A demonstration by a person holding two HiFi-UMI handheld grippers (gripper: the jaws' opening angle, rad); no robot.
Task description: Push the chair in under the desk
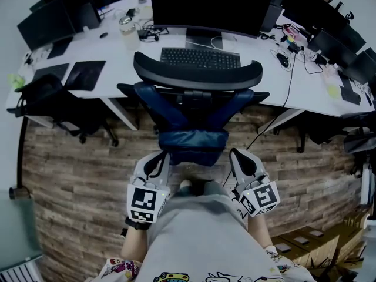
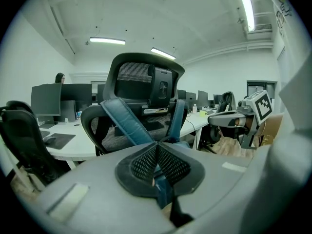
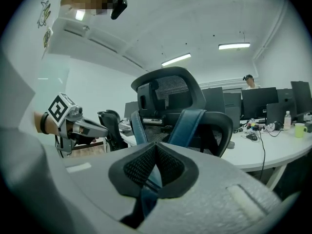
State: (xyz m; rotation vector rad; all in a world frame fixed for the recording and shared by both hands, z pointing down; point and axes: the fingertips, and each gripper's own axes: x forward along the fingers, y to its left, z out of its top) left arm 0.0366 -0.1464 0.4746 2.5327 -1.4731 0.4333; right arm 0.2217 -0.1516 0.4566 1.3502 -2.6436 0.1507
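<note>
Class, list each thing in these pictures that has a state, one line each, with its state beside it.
chair: upright, facing the desk, close to its edge.
left gripper: jaws shut, nothing between them.
right gripper: jaws shut, nothing between them.
monitor: screen dark.

Ceiling strip lamps (image 2: 107,41) above the chair (image 2: 134,79) glare white and give cool, even light with faint shadows. All 3 views bow and darken at the rims far from the chair; the foreground just below it is soft.
</note>
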